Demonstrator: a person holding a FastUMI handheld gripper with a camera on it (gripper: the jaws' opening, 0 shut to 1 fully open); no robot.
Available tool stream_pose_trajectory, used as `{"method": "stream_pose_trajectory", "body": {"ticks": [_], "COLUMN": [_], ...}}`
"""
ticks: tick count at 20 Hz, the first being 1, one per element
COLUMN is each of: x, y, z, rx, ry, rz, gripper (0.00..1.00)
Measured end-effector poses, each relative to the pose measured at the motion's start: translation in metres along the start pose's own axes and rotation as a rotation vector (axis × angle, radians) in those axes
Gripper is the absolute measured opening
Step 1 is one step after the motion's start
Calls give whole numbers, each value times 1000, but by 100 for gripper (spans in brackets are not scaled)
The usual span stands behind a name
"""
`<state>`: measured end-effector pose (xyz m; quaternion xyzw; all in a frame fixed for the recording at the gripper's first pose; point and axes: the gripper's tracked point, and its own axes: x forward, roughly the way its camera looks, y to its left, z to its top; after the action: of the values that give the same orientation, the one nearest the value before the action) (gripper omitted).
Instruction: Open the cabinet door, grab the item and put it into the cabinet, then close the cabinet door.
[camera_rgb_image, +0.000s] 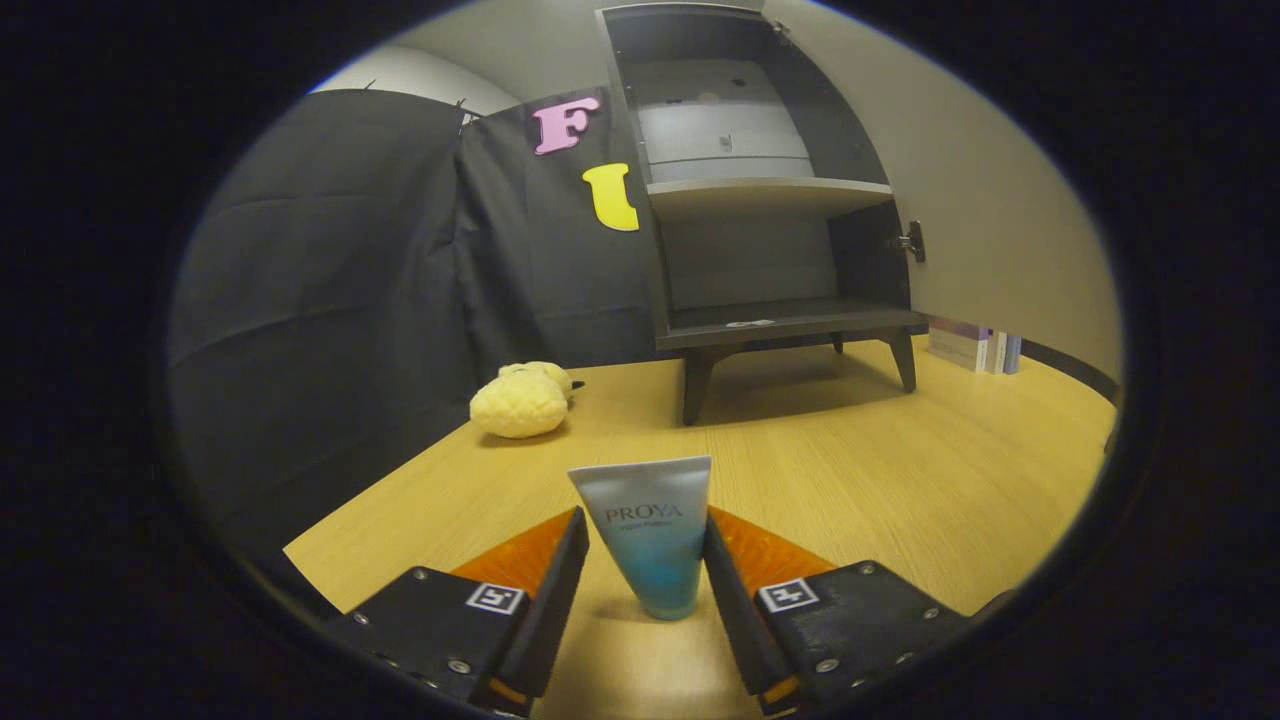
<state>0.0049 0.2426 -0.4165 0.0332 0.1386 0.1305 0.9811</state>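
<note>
Grabbing is the step in hand: the cabinet (760, 200) beyond already stands open, its shelves bare. The gripper (645, 560) has its jaws part open around the tube (650, 535), which stands cap-down on the bench (900, 470); whether both press on it I cannot tell. Next, a firm squeeze, a lift, and a carry forward to the lower shelf (790, 320), clear of the yellow sponge (520, 400).

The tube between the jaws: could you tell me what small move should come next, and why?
Probably lift the tube and carry it toward the cabinet. The gripper seems shut on it, both jaws touching its sides as it stands cap-down on the table. The cabinet beyond already stands open, and its lower shelf looks mostly free.
</note>
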Motion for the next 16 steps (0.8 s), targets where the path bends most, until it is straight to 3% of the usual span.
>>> {"method": "stream_pose_trajectory", "body": {"ticks": [2,9,16], "x": [0,-1,6], "y": [1,-16,-38], "z": [1,32,142], "rx": [-7,-15,-112], "ry": [0,2,-95], "rz": [8,7,-6], "gripper": [57,55,55]}}
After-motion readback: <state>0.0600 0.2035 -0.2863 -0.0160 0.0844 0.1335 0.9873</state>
